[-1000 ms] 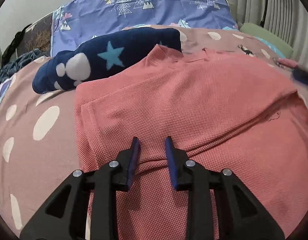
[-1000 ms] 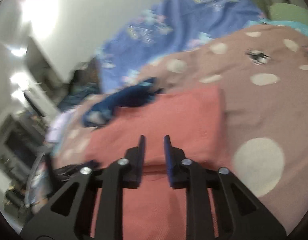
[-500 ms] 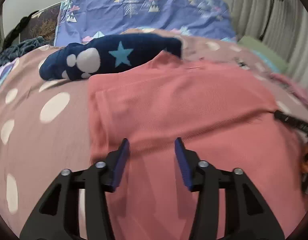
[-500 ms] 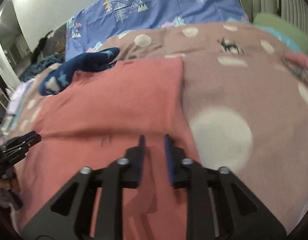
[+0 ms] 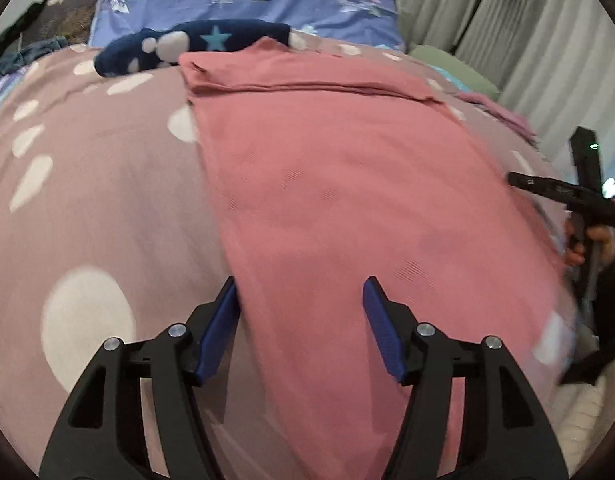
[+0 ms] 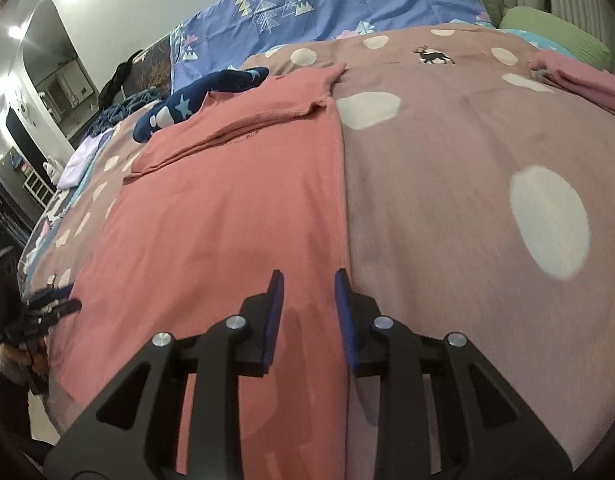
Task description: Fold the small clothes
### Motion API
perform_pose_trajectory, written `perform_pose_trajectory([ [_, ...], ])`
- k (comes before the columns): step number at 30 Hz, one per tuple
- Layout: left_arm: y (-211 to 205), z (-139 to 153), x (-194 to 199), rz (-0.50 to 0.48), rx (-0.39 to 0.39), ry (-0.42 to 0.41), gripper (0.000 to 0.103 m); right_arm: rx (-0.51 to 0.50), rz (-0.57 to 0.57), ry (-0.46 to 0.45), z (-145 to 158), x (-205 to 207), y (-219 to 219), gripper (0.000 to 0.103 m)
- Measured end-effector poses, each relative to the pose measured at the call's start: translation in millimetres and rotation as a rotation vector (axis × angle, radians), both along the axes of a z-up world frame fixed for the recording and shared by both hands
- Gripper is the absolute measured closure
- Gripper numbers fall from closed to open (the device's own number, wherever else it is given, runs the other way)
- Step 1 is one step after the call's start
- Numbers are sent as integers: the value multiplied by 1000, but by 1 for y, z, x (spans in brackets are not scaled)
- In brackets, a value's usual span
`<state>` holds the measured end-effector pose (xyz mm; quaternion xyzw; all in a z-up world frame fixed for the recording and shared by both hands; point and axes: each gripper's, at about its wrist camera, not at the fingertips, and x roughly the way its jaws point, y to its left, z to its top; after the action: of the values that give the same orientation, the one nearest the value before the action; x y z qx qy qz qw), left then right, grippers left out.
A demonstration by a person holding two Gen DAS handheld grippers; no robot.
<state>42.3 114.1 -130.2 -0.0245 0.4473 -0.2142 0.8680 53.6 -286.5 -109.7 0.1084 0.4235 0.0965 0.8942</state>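
With fingers [image 5: 217, 328] of the left gripper [image 5: 299, 312] opening wide and holding nothing, hung low over the left edge of the pink shirt [image 5: 347, 180]. Saw that shirt lying flat on the spotted bed cover [image 5: 87, 180], with a fold line across its far end, right beside the blue star sock [image 5: 211, 40]. Much the same on the other side: with the right gripper [image 6: 307, 312] opening too, not as wide and also empty, sat just over the shirt's right edge. Looked like getting ready to pinch the near corners for the next fold. To do it well, needed to go down to the very bottom hem, one gripper at each corner. Needed to catch every layer of the shirt and none of the bed cover under it. Best to close both at the same time, lift only a little, and carry the hem up toward the far end evenly. Could have gone crooked with one side ahead of the other. Had to stop short of the blue star sock, so as not to drag it along.
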Motion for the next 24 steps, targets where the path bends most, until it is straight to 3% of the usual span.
perform_pose_trajectory([
  [1,-2,0,-7,-7,-13,1,40,-9,-17,4,-1,-4,-3,57],
  [5,-5,-2,-30,-13,-59,8,41,44,-11,40,-9,-31,-17,57],
  [7,-5,-3,-38,19,-74,19,60,82,10,44,-11,-45,-23,57],
  [10,3,-5,-57,73,-118,50,73,158,39,49,-13,-74,-36,57],
  [14,8,-5,-78,85,-150,60,73,292,49,62,-19,-104,-56,57],
  [16,7,-7,-76,93,-163,70,68,331,55,56,-20,-106,-59,57],
  [19,4,-9,-67,106,-179,76,65,362,60,61,-21,-100,-55,57],
  [24,4,-7,-71,123,-173,77,65,332,122,84,-17,-102,-43,58],
])
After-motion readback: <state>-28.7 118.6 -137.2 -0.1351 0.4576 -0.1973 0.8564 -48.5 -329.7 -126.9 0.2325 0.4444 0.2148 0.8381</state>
